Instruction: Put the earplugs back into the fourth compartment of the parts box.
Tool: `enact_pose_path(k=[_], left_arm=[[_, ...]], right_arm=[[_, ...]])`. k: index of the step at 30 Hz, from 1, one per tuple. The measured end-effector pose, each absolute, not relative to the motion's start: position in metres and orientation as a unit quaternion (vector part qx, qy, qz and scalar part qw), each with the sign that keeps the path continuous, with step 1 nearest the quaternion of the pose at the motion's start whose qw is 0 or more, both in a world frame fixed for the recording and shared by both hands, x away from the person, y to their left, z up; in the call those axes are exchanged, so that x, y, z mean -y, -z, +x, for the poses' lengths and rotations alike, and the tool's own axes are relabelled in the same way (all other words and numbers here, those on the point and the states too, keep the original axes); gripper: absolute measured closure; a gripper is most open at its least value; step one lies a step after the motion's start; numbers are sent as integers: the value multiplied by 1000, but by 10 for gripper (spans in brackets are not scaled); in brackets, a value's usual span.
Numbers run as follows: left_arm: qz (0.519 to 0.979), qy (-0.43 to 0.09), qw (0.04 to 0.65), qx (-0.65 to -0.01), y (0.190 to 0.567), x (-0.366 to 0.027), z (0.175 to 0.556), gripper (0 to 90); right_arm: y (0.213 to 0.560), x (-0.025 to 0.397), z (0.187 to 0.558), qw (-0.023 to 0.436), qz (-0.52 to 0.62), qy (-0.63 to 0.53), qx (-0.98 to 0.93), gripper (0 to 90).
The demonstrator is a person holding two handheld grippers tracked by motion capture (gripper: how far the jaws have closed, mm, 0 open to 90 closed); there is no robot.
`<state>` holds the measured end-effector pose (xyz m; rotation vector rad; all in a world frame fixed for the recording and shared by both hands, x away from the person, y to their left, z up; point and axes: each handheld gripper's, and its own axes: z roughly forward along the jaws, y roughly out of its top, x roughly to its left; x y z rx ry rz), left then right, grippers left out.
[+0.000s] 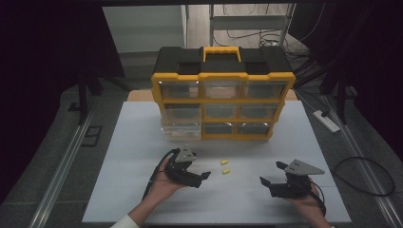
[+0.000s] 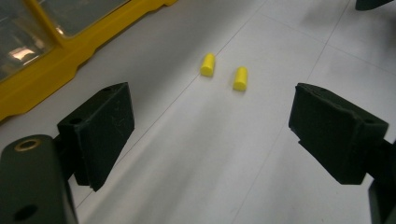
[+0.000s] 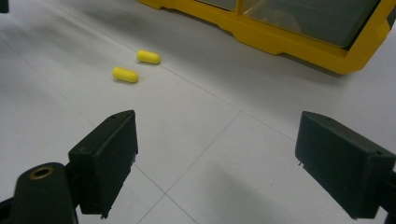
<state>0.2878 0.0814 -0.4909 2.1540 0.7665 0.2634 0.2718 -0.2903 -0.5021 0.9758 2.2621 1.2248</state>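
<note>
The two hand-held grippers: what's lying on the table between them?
Two small yellow capsule-shaped pieces lie on the white table between the left hand-held gripper and the right hand-held gripper, as the high view shows.

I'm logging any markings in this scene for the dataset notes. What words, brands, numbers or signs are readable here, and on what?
None can be read.
Yellow and black organiser case: no legible brand or label on its frame or drawers.
Two yellow pieces: plain, unmarked.
Left gripper and right gripper: no lettering visible.
</note>
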Motion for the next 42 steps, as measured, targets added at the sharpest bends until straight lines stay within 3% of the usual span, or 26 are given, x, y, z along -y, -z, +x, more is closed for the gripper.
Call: enact_pose_path(k=[42], left_arm=[[895,-71,354,-263,506,-4,341,188]], right_arm=[[503,291,271,194,348,-432,-809,145]])
